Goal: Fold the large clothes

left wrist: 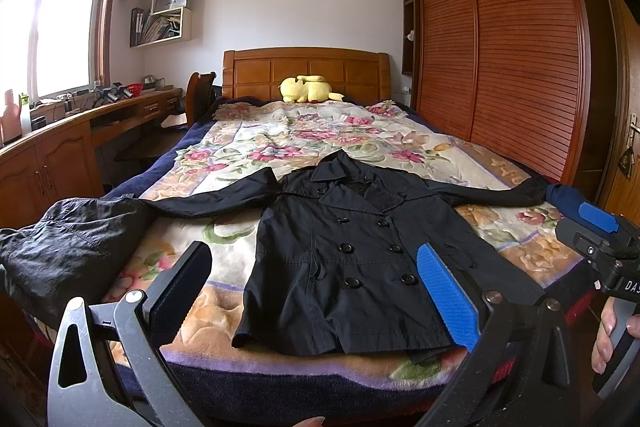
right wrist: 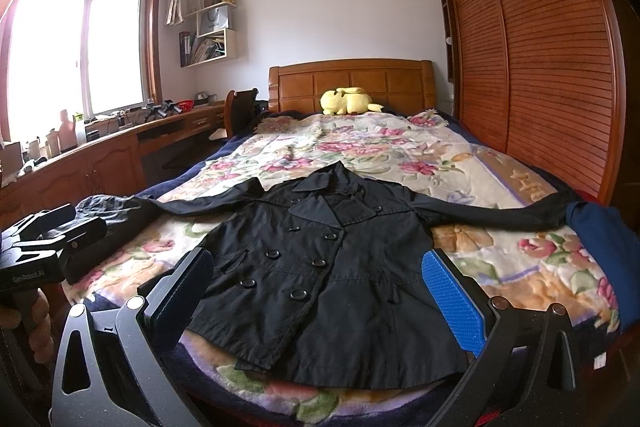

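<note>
Left gripper (left wrist: 320, 291) and right gripper (right wrist: 320, 301) both spread wide, holding nothing, at the bed foot. Black double-breasted cotton coat (left wrist: 352, 259) lies flat, buttoned, sleeves outstretched on plush floral fleece blanket (left wrist: 280, 135). Crumpled dark garment (left wrist: 68, 243) at left. Beyond: yellow plush toy (left wrist: 308, 89), panelled wooden headboard (left wrist: 306, 69), slatted wardrobe doors (left wrist: 500, 39).

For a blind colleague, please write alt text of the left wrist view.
A black double-breasted coat lies flat, sleeves spread, on a floral blanket. The open left gripper frames it; the right gripper enters at right.
</note>
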Tool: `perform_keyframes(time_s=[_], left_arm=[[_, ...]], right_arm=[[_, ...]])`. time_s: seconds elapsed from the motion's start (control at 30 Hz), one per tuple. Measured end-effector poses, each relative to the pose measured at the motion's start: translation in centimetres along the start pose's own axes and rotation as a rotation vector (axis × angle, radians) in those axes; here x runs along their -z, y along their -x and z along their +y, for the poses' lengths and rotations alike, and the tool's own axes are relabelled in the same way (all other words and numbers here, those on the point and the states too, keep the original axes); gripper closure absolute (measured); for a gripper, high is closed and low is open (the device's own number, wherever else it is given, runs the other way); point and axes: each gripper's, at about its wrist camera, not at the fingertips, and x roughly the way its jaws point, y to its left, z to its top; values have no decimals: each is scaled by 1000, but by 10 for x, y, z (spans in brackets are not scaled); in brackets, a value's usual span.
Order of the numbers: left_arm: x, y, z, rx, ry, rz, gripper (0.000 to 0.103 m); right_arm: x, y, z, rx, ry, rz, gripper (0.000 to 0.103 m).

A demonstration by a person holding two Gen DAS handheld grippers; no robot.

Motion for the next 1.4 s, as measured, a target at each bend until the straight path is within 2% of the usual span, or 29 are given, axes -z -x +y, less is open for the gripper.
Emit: perform_keyframes(time_s=[0.23,0.43,0.57,1.13,1.4], left_arm=[[0,3,6,-3,3,9,0],[11,-9,13,-19,-2,27,0],[17,-28,18,-40,1,50,0],[46,-117,81,-144,31,165,0],[33,-156,103,-131,32,183,0]], right_arm=[[0,-2,0,-4,-1,8,0],[2,-11,1,-12,9,23,0],[2,-27,0,-32,18,47,0],[17,-140,-2,-112,65,212,0],[9,-149,-8,-140,52,203,0]])
